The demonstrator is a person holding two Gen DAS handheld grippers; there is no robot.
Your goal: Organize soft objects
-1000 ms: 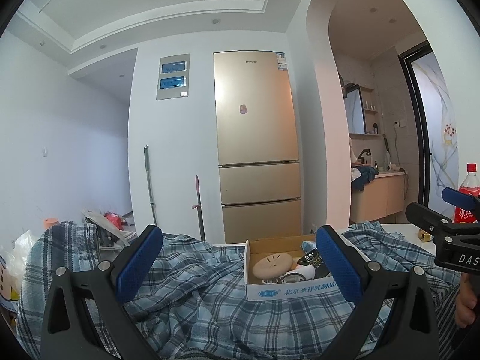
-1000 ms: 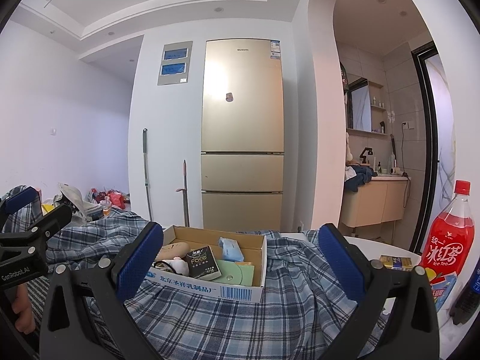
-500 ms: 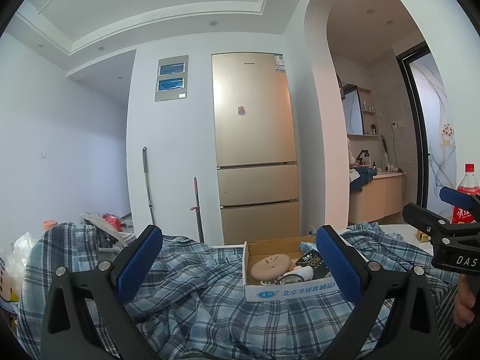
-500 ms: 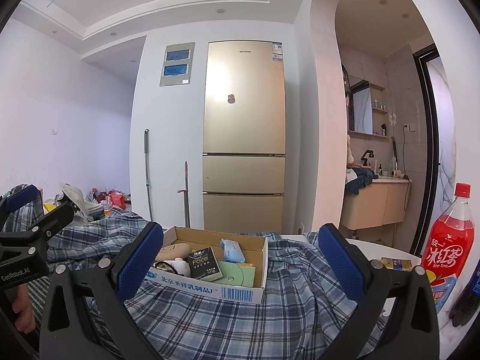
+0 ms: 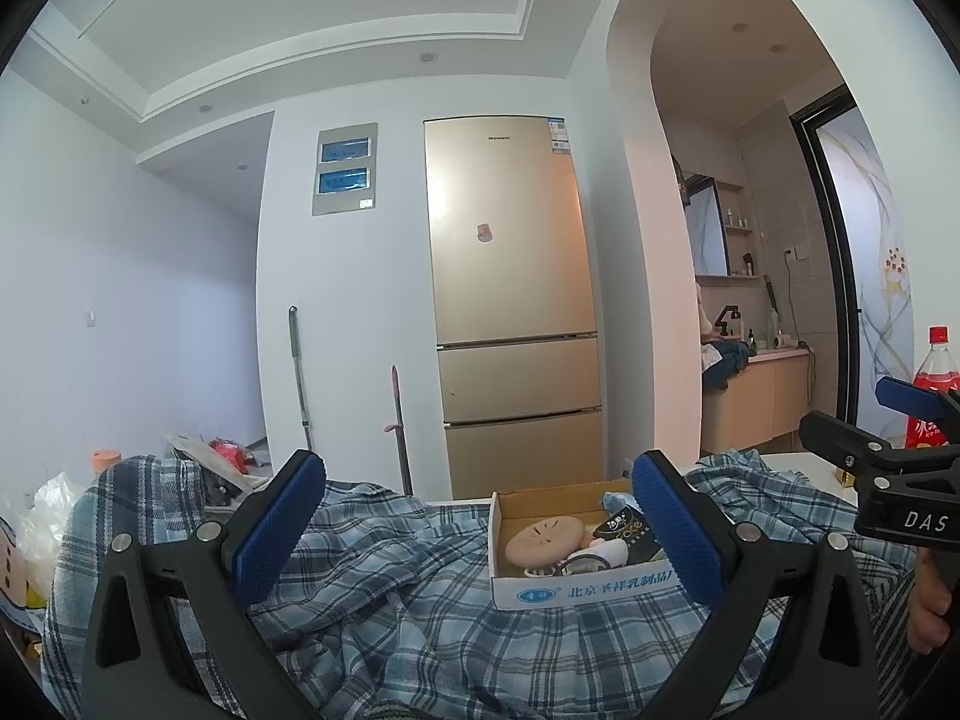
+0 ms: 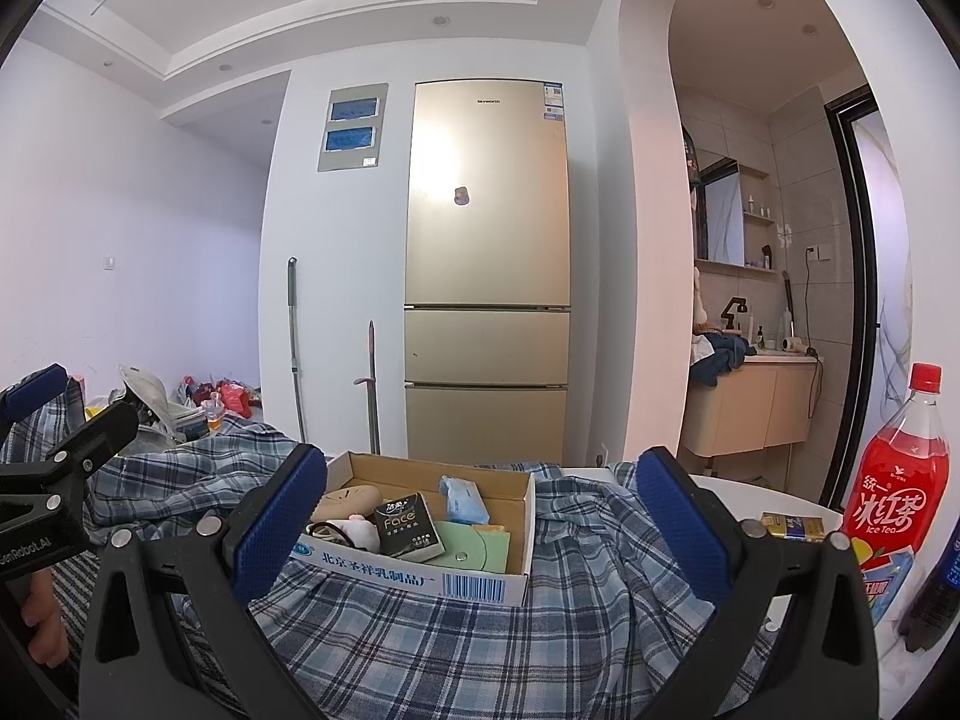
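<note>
Both grippers are hovering side by side over the table, and both are standing wide open with nothing between the blue pads. The left gripper [image 5: 477,516] is looking across a rumpled blue plaid shirt [image 5: 390,594], and the right gripper [image 6: 480,516] is facing the same cloth [image 6: 468,642] from a little further right. The shirt is lying spread and bunched across the tabletop, folds rising at the left edge and running out toward the white table [image 6: 780,495] on the right.

Sitting on top of that shirt is an open cardboard box [image 6: 432,576], white-sided with blue print. Inside it, a round tan cushion-like piece [image 5: 543,543] is lying at the left end, a dark tissue pack [image 6: 408,525] is leaning in the middle, a pale blue packet [image 6: 462,498] is resting toward the back, and a green flat item [image 6: 474,546] is lying on the floor of the box.

Off to the right a red iced-tea bottle [image 6: 894,480] is standing upright on the table, with a small yellow and blue pack [image 6: 789,525] just beside it. A gold fridge [image 6: 486,264] is filling the background, a mop handle [image 6: 294,348] leaning on the wall near it.

In the left view the right gripper [image 5: 900,450] is poking in at the edge, a hand [image 5: 930,612] wrapped round its grip
</note>
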